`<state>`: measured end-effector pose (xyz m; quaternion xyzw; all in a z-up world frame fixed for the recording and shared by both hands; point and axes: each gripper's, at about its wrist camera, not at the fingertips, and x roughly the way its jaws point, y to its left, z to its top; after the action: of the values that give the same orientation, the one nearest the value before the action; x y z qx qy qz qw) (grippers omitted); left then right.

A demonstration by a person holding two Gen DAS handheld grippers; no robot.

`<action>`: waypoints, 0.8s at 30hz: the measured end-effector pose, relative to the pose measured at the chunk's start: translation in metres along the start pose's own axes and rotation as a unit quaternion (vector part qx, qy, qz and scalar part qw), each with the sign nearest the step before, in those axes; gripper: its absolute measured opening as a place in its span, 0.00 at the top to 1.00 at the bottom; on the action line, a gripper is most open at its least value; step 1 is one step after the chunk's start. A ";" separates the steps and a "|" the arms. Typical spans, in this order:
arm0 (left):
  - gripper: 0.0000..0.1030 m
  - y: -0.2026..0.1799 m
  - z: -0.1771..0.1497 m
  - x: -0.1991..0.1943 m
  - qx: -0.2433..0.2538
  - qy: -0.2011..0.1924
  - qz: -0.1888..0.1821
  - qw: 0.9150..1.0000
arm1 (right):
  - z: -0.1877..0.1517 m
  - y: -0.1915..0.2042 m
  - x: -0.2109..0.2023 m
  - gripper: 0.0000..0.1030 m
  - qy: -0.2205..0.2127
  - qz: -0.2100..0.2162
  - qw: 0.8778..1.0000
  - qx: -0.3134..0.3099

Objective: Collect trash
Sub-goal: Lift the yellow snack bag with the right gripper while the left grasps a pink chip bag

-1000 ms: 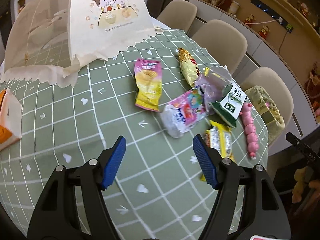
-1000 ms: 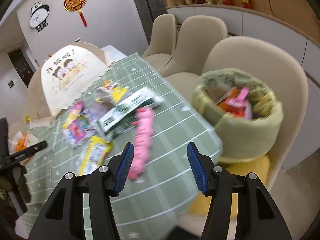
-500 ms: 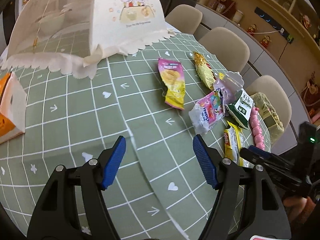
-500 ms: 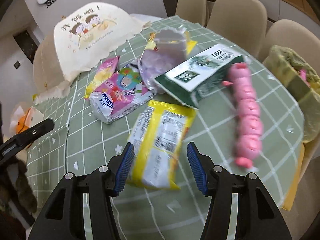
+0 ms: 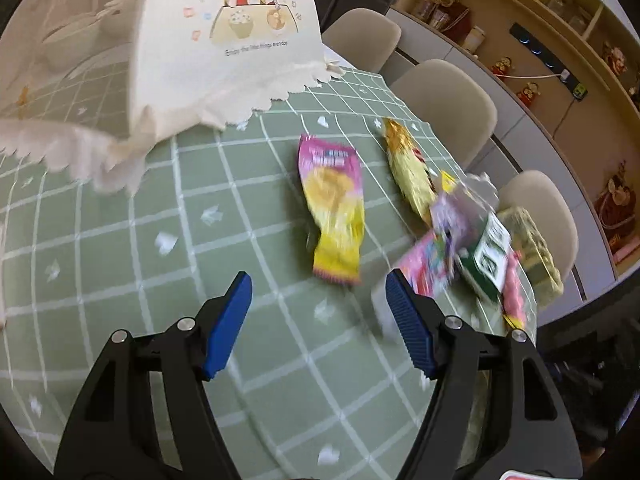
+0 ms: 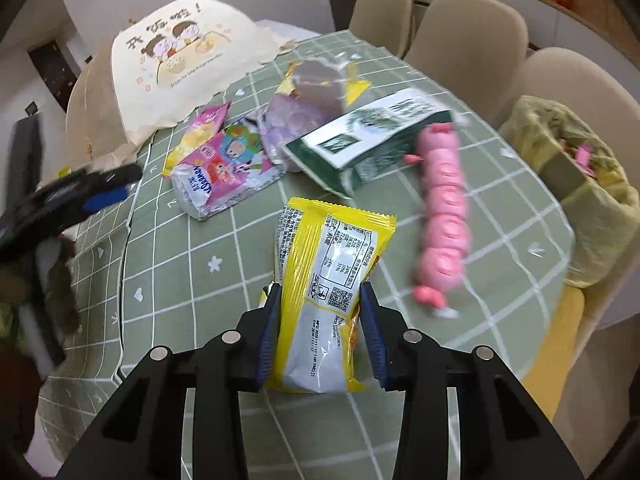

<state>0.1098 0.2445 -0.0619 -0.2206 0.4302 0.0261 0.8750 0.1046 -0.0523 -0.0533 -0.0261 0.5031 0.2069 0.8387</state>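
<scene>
place: home dining room | cues: tablecloth-covered table (image 5: pixel 120 264), mesh food cover (image 5: pixel 160 60), beige chairs (image 5: pixel 448 104), knick-knack shelves (image 5: pixel 560 28)

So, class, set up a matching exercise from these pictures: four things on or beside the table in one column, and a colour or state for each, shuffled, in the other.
Things:
1. yellow wrapper
2. string of sausages
3. left hand-held gripper
4. trash bin

States:
A. open, holding nothing
B. pink, lying on the tablecloth
C. lined with a green bag, beside the table
D. clamped by the right hand-held gripper

Pairs: 1-D, 2-B, 3-A, 4-C
</scene>
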 end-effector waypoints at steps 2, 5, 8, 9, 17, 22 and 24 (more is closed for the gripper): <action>0.37 -0.002 0.012 0.017 -0.005 0.004 0.005 1.000 | -0.003 -0.012 -0.009 0.65 -0.002 -0.003 1.000 0.016; 0.44 -0.004 0.026 0.041 -0.011 0.012 0.021 1.000 | -0.007 -0.024 -0.017 0.65 -0.007 -0.010 0.999 0.033; 0.49 -0.005 0.036 0.058 -0.021 0.012 0.047 0.999 | -0.012 -0.033 -0.025 0.65 -0.009 -0.016 0.999 0.041; 0.50 -0.006 0.038 0.062 -0.022 0.013 0.048 0.999 | -0.014 -0.035 -0.027 0.65 -0.010 -0.017 0.999 0.045; 0.94 -0.042 0.041 0.065 0.034 0.036 0.020 0.999 | -0.021 -0.047 -0.037 0.65 -0.021 -0.036 0.997 0.057; 0.94 -0.079 0.032 0.027 0.081 0.015 -0.003 0.997 | -0.016 -0.058 -0.055 0.65 -0.045 -0.043 0.996 0.066; 0.94 -0.092 0.031 0.009 0.089 0.004 -0.017 0.996 | -0.015 -0.062 -0.062 0.65 -0.055 -0.041 0.995 0.069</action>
<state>0.1596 0.1728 -0.0187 -0.1490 0.4309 -0.0282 0.8895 0.0900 -0.1324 -0.0173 0.0222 0.4680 0.1381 0.8726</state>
